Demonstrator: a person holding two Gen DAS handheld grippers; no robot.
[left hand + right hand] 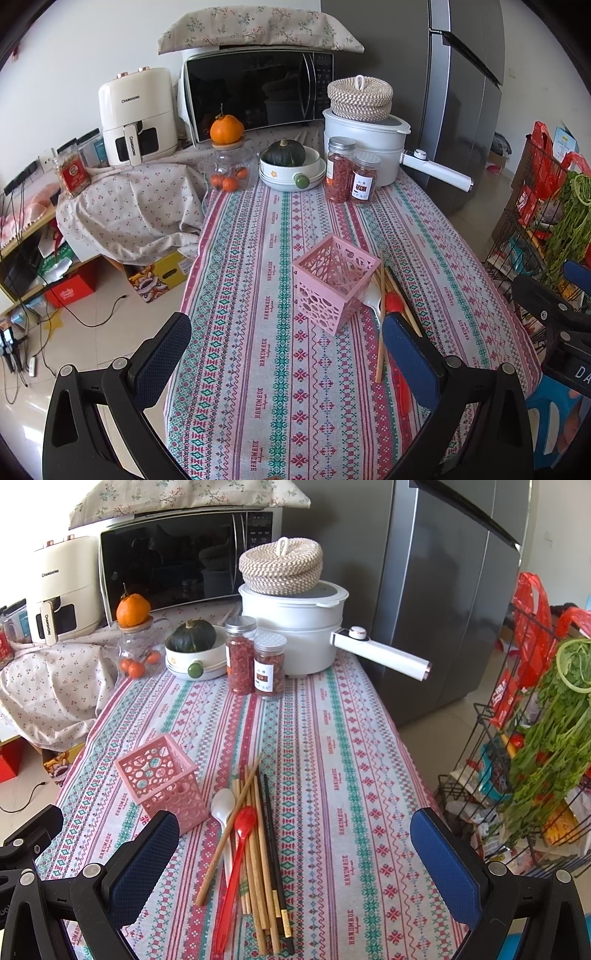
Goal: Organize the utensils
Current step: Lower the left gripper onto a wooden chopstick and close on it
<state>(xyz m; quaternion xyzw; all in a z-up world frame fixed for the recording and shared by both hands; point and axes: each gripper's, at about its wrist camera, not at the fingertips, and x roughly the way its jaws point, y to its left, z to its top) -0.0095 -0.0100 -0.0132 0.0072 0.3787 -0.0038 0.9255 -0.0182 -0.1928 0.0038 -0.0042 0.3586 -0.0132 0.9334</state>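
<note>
A pink perforated utensil holder [337, 282] [162, 779] stands upright and looks empty on the patterned tablecloth [280, 369] [332, 775]. Just right of it lies a pile of utensils: several wooden chopsticks [255, 849] [380, 343], black chopsticks [273, 853], a white spoon [222, 808] [373, 301] and a red spoon [238, 849] [394, 303]. My left gripper [286, 354] hovers open in front of the holder, its right finger covering part of the pile. My right gripper [295, 853] is open above the near end of the pile, nothing between its fingers.
At the table's far end stand a white pot [295, 627] with a long handle and woven basket, two spice jars [255, 657], a bowl with a squash [192, 646], a glass jar with oranges [136, 642], a microwave [255, 92] and an air fryer [136, 114]. A fridge [443, 590] and wire rack [517, 757] are to the right.
</note>
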